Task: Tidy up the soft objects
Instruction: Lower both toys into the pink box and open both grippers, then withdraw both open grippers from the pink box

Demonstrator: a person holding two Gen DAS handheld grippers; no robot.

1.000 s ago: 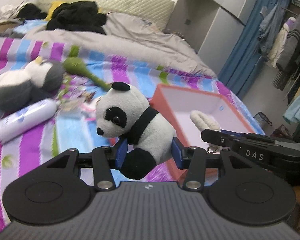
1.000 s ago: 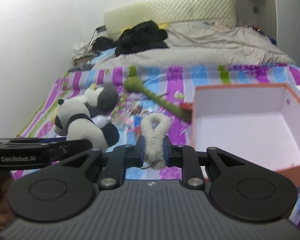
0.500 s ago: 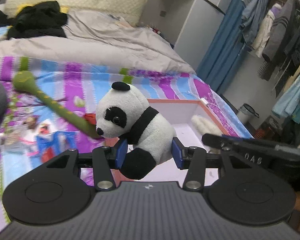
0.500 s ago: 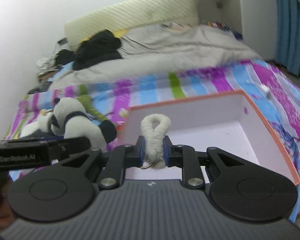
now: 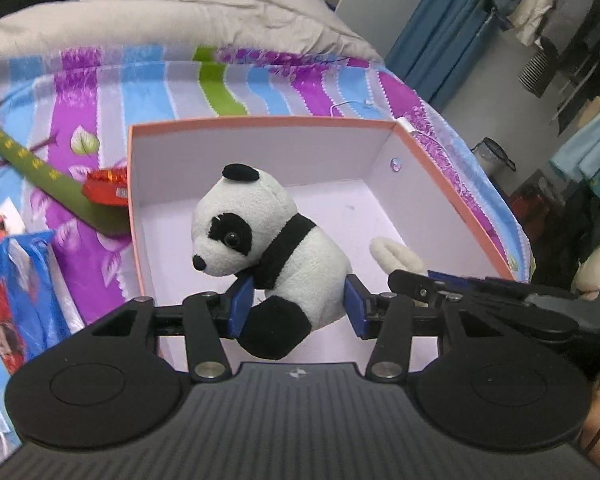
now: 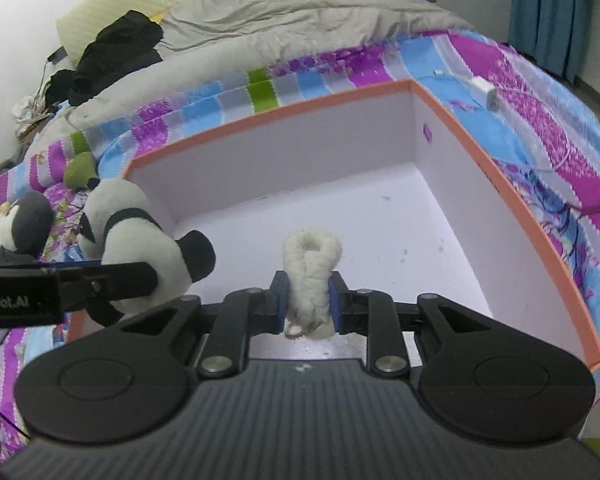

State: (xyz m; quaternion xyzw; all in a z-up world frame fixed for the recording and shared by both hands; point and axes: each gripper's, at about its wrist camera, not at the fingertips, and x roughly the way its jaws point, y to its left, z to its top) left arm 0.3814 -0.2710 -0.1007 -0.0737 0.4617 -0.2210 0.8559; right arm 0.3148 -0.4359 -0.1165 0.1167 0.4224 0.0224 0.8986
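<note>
Two grippers hang over the box [image 5: 452, 184], each clamped on a toy: the left gripper [image 5: 298, 306] pinches the panda [image 5: 268, 256] by its body above the box's near left part, and the right gripper [image 6: 308, 302], whose jaws have just eased a little wider, has its blue pads against the white loop [image 6: 312, 272] over the box floor. Beyond the box's left wall lie a green plush stick [image 5: 52, 180] and a penguin [image 6: 18, 228] on the striped sheet [image 5: 148, 80], with a grey duvet [image 6: 300, 12] farther back.
</note>
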